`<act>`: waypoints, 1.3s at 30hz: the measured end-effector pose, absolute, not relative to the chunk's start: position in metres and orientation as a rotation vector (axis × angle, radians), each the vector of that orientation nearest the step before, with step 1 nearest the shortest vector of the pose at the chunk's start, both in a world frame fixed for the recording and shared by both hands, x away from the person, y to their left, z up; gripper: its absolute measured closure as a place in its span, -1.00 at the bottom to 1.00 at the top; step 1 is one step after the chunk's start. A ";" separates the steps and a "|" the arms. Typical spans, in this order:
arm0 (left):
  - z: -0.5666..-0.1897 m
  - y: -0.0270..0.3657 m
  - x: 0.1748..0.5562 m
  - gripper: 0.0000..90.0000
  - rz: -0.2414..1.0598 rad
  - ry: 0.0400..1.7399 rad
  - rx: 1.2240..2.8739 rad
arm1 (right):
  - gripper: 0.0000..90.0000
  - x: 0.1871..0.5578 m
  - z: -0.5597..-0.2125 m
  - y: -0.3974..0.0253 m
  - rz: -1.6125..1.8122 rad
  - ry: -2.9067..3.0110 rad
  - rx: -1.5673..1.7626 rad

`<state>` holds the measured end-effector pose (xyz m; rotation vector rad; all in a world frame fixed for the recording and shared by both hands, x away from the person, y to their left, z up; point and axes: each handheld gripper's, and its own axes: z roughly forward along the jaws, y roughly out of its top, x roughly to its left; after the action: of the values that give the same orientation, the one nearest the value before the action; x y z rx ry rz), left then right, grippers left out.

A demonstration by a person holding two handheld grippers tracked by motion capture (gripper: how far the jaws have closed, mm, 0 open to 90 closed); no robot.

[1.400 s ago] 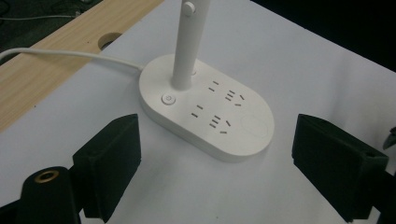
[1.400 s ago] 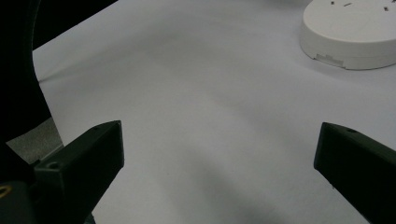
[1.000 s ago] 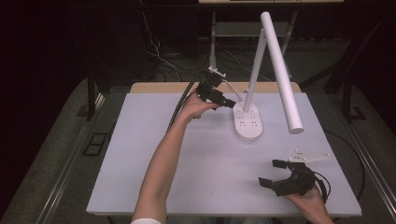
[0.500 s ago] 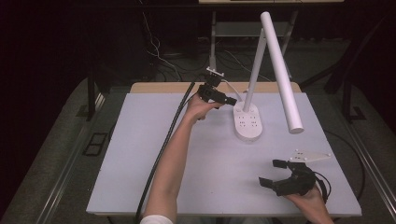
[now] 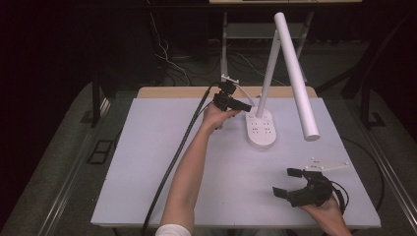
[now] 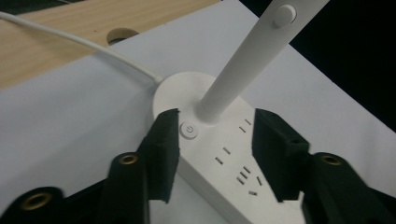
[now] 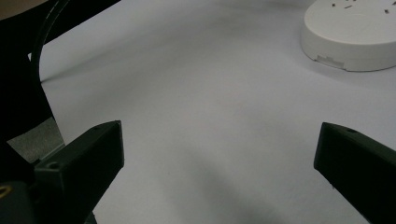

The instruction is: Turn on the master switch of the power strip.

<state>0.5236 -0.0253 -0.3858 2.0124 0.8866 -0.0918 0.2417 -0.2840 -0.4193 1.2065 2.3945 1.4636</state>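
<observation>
A white desk lamp stands at the table's back middle, with an oval base (image 5: 260,129) carrying sockets, a slanted stem (image 5: 268,73) and a long tube head (image 5: 295,73). My left gripper (image 5: 236,104) is at the base's back left end. In the left gripper view it is open (image 6: 215,140), its jaws straddling the base (image 6: 224,154) near the stem (image 6: 243,60), with the left pad right beside the round power button (image 6: 188,130). My right gripper (image 5: 287,183) rests open at the front right and holds nothing; in its own view (image 7: 219,144) the jaws stand wide apart.
The lamp's white cord (image 6: 79,42) runs back over the wooden desk edge (image 5: 187,92) toward a round hole (image 6: 122,35). A black cable (image 5: 177,157) trails along the left forearm. The lamp base (image 7: 350,32) lies ahead and to the right of the right gripper.
The left hand has edged slightly right toward the lamp base, and its black cable now lies alongside the forearm. The right gripper has stayed put.
</observation>
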 end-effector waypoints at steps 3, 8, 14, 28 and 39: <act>-0.389 -0.028 0.525 0.45 -0.099 0.904 1.997 | -0.97 0.242 -0.420 -0.284 1.463 2.396 1.201; -0.392 -0.031 0.525 0.81 -0.085 0.937 1.983 | -0.97 0.242 -0.420 -0.285 1.466 2.394 1.196; -0.395 -0.035 0.525 1.00 -0.085 0.994 1.939 | -0.97 0.242 -0.420 -0.284 1.461 2.398 1.197; -0.412 -0.051 0.525 1.00 -0.047 1.036 1.962 | -0.97 0.243 -0.421 -0.282 1.455 2.409 1.180; -0.425 -0.062 0.524 1.00 -0.034 1.074 1.980 | -0.97 0.244 -0.421 -0.282 1.459 2.410 1.171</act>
<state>0.5240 -0.0618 -0.4251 1.9799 1.0735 -0.0336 0.2436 -0.2820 -0.4211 1.1707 2.4105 1.4585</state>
